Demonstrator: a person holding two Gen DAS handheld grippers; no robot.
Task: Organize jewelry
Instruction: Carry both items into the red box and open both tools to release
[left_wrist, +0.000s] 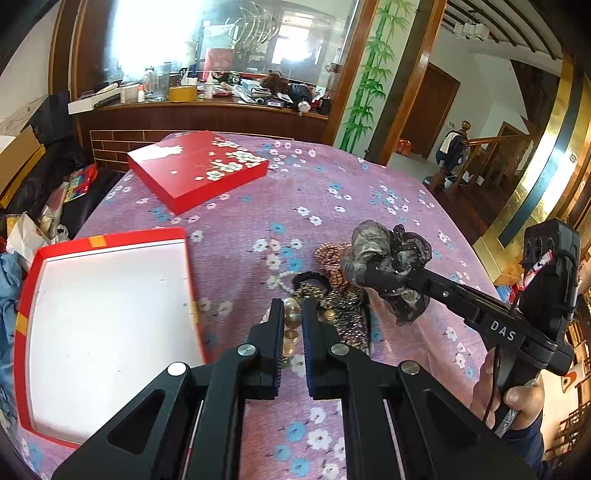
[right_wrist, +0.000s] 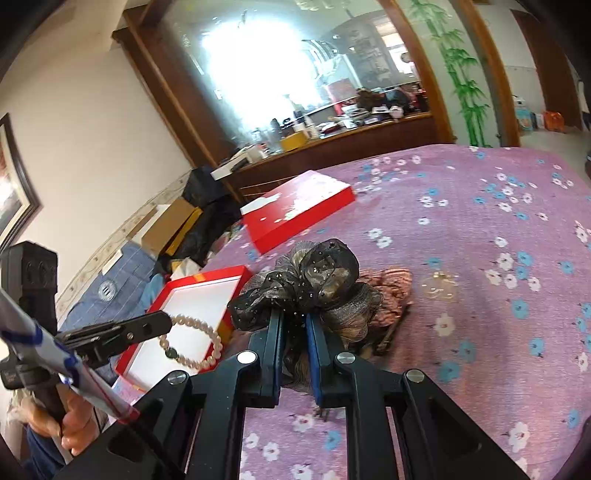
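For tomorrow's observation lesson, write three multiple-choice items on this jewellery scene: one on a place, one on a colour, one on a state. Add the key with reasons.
1. Where does the patterned box lid lie?
A. On the flowered cloth, beyond the open box
B. Inside the open box
C. On the wooden shelf

2. What colour is the open box's rim?
A. Blue
B. Red
C. Green

3. What does the right gripper hold?
A. Nothing, it is open
B. The pearl bracelet
C. The dark gauzy scrunchie

Key:
1 A: the lid rests on the flowered cloth, farther away than the box.
2 B: the rim around the white inside is red.
3 C: the gripper is shut on the dark gauzy scrunchie; the pearl bracelet hangs from the left gripper.
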